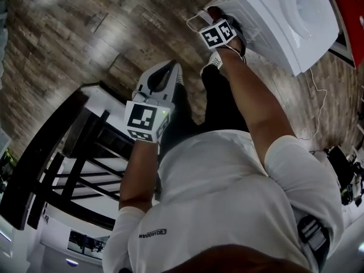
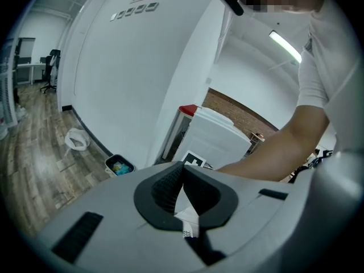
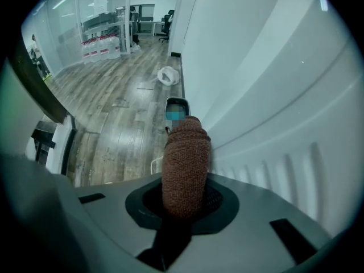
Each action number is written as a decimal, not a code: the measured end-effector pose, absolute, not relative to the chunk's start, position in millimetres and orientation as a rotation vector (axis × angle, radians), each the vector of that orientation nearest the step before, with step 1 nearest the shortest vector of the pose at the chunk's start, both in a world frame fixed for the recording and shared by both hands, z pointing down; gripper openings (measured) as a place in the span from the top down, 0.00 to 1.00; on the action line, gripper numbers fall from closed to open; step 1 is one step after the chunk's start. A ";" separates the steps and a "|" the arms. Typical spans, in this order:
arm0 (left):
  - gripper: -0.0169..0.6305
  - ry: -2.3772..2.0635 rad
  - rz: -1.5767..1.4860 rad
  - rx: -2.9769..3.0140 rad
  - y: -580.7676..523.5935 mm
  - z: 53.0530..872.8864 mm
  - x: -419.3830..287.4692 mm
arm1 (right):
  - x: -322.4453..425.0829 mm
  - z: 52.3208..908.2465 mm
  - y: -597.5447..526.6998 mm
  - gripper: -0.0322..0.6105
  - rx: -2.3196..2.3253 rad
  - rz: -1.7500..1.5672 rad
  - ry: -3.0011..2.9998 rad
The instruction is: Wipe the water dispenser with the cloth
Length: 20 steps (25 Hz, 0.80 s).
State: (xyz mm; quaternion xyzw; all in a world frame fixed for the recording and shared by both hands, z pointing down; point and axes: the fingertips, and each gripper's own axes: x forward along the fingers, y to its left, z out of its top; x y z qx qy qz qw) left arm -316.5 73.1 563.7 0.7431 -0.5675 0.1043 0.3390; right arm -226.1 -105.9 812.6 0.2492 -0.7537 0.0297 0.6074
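Cloth (image 3: 185,164), rolled, stands lengthwise in right tongs (image 3: 185,201), clamped tight. Water dispenser (image 3: 284,95) side panel lies just beside it, to its right. Left tongs (image 2: 182,172) closed, empty, farther back.

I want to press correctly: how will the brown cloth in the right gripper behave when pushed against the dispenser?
The cloth looks knitted and bunched, so it probably squashes softly against the water dispenser. Its free end stands up beyond the right gripper, so likely not limp.
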 end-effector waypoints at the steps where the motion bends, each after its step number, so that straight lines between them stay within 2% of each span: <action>1: 0.99 -1.488 0.269 1.927 74.5 563.1 -318.6 | -225.7 818.7 -106.2 0.85 0.571 0.070 -1.731; 9: 0.99 -1.492 0.283 1.912 92.2 565.5 -317.0 | -220.7 851.4 -102.1 0.85 0.529 0.079 -1.678; 14: 0.99 -1.471 0.202 1.892 95.2 551.8 -318.0 | -222.2 841.2 -89.1 0.85 0.523 0.131 -1.743; 20: 0.99 -1.414 0.229 1.975 99.8 522.7 -310.2 | -223.2 792.5 -30.8 0.85 0.553 0.452 -1.939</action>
